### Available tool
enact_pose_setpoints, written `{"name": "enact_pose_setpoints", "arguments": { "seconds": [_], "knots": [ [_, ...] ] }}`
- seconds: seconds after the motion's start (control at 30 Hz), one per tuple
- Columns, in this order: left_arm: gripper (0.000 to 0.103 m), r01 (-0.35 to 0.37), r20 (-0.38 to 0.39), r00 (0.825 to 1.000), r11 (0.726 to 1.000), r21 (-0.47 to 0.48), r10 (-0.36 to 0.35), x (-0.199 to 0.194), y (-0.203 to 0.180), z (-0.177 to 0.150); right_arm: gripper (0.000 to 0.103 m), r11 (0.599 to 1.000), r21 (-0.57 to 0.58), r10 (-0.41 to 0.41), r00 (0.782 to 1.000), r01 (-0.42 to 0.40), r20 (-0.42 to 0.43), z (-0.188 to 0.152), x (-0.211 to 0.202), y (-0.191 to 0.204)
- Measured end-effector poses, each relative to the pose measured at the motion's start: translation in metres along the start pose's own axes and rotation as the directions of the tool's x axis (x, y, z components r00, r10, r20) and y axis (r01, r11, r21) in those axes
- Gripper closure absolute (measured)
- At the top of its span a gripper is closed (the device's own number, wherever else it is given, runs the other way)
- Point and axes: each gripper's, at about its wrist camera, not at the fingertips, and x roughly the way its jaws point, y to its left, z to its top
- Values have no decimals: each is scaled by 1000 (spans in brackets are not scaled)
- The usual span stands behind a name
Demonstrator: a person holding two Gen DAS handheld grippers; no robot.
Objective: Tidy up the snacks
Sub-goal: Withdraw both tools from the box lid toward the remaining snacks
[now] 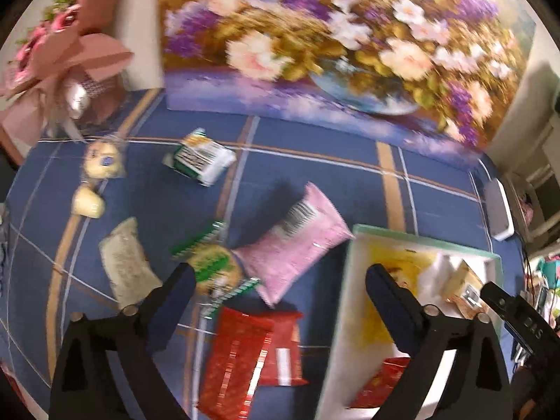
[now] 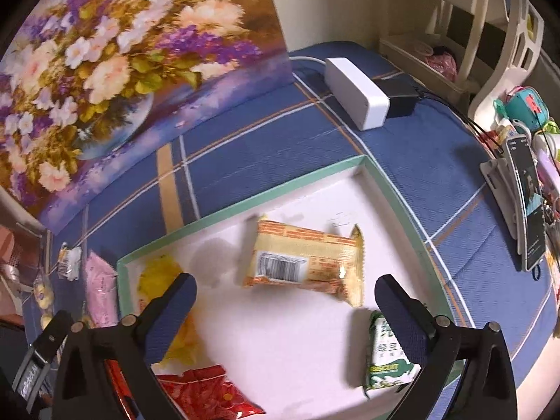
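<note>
Over the blue checked cloth, my left gripper (image 1: 281,280) is open and holds nothing. Under it lie a pink packet (image 1: 294,248), a red packet (image 1: 252,350) and a green cookie packet (image 1: 213,266). A beige packet (image 1: 126,262) and a green-white packet (image 1: 203,157) lie further off. My right gripper (image 2: 285,287) hangs open and empty over the white tray (image 2: 245,206) with the green rim. In the tray are a yellow-orange biscuit packet (image 2: 308,262), a green biscuit packet (image 2: 385,353), a red packet (image 2: 206,395) and a yellow packet (image 2: 157,273).
A large floral painting (image 1: 332,42) leans at the back. A pink bouquet (image 1: 63,56) stands at the far left, with yellow cookies (image 1: 101,161) near it. Right of the tray are a white box (image 2: 357,94), a black adapter (image 2: 399,96) and a phone on a stand (image 2: 528,203).
</note>
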Motion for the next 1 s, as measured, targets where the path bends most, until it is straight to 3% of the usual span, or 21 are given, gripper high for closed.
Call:
{"name": "enact_pose_setpoints", "arguments": {
  "seconds": [0.17,0.4,0.57,0.8,1.0],
  "knots": [
    [2,-14,75,997,999,-38,17,-16,25,2,0,999,-39,36,998,-34,56,-6,-15,21],
    [2,-61,213,975,997,-53,71,-41,50,-3,0,991,-69,120,990,-114,81,-22,-27,48],
    [2,-50,226,972,997,-63,63,-52,64,-8,0,983,-124,147,986,-136,80,-38,-32,68],
    [2,74,130,990,990,-117,-58,-51,86,-15,0,969,-156,203,978,-192,53,-56,-36,84],
    [2,11,159,987,992,-123,9,-60,105,-21,0,941,-203,285,958,-272,38,-69,-40,105]
  ]
}}
